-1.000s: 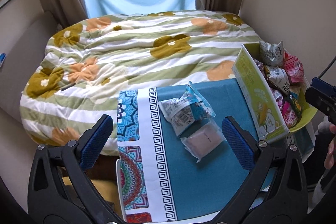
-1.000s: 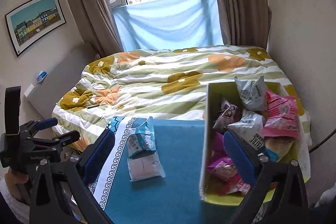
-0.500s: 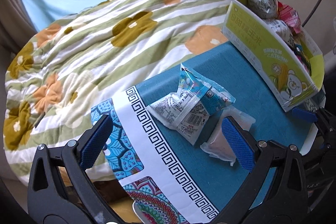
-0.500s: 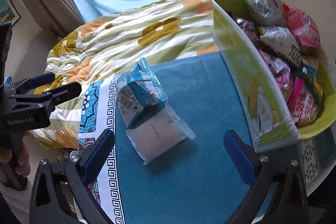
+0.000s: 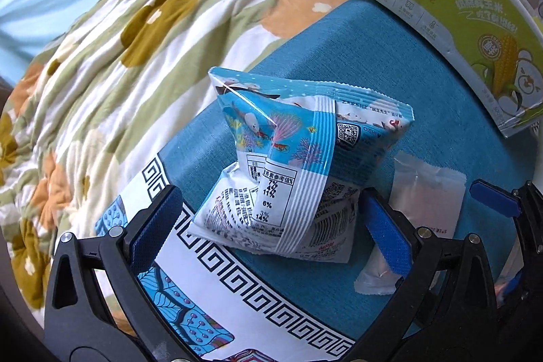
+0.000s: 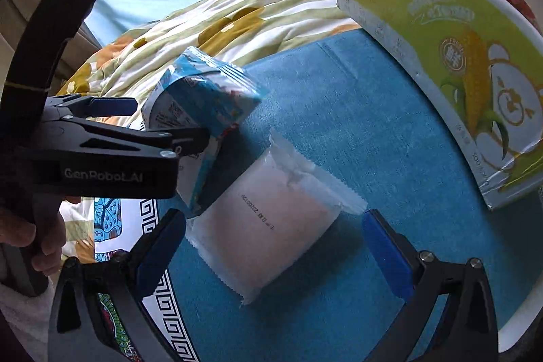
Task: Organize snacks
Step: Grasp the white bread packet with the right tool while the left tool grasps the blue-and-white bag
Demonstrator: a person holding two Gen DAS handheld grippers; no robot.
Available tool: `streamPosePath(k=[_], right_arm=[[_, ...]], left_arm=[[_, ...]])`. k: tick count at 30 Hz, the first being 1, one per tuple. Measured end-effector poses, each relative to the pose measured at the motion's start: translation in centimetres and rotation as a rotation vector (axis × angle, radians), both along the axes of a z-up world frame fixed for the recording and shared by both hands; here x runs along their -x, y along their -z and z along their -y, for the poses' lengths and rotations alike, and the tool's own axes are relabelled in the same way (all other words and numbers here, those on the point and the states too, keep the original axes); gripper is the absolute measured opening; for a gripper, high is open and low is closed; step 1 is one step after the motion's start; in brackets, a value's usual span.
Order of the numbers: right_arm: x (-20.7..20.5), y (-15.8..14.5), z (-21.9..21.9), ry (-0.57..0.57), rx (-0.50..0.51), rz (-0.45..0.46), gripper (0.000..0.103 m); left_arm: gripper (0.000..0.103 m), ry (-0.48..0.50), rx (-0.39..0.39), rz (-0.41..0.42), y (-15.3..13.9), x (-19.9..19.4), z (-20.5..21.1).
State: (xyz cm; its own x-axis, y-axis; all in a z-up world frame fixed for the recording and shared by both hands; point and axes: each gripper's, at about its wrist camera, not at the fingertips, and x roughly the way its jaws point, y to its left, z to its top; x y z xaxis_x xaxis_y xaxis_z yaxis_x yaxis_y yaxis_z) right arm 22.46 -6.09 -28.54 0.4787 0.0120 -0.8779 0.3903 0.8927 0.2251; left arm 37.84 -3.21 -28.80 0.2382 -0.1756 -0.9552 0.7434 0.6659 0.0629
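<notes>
With both tools low over the table, left gripper (image 5: 268, 226) is spread wide, blue pads either side of the blue snack bag (image 5: 298, 172), near the lower edge of it but no clear squeeze yet; from the right wrist view it looks like the nearer pad may just touch the bag, can't confirm. Bag sits propped up and tilted, leaning partly on the pale packet (image 6: 268, 226), long axis running roughly across the left jaws, sealed top edge pointing away toward the quilt (image 5: 135, 33). Right gripper (image 6: 271, 246) also spread wide, holding nothing, pads straddling the pale packet, which lies flat on the blue tablecloth (image 6: 356, 131) with its long axis diagonal, upper right to lower left between the pads. So each tool has its own target dead ahead and close: left nearer the blue bag, right nearer the pale one. Green corn box (image 6: 441, 33), already stuffed with snacks, stands off to the right, well apart from both packets, closer to the right tool. Likely next: close on the packets, then carry right to the box; the overlap between the two bags may drag one when the other lifts.
</notes>
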Motion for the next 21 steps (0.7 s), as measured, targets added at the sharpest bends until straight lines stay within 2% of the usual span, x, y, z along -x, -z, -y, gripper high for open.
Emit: streamPosePath(k=[3, 4, 6, 10, 15, 17, 21], right_arm=[[-0.2, 0.3, -0.2, 0.029, -0.002, 0.009, 0.103], [-0.3, 0.4, -0.3, 0.035, -0.004, 0.013, 0.103], [-0.4, 0.5, -0.5, 0.049, 0.003, 0.017, 0.103], [-0.6, 0.5, -0.9, 0.060, 0.027, 0.035, 0.103], [-1.7, 2.2, -1.8, 0.026, 0.036, -0.013, 0.103], [-1.6, 2.1, -2.3, 0.012, 0.073, -0.009, 0.103], [-1.4, 1.9, -2.1, 0.019, 0.070, 0.008, 0.098]], left_arm=[[0.101, 0.002, 0.017, -0.027, 0.5, -0.3, 0.3], [0.094, -0.003, 0.031, -0.042, 0.6, -0.5, 0.3], [0.091, -0.016, 0.053, -0.058, 0.7, -0.8, 0.3], [0.077, -0.046, 0.069, -0.061, 0.4, -1.1, -0.4], [0.074, -0.114, 0.052, -0.057, 0.1, -1.1, -2.9], [0.073, -0.141, 0.051, -0.057, 0.1, -0.8, -4.0], [0.073, -0.193, 0.060, -0.066, 0.1, 0.1, -5.7]])
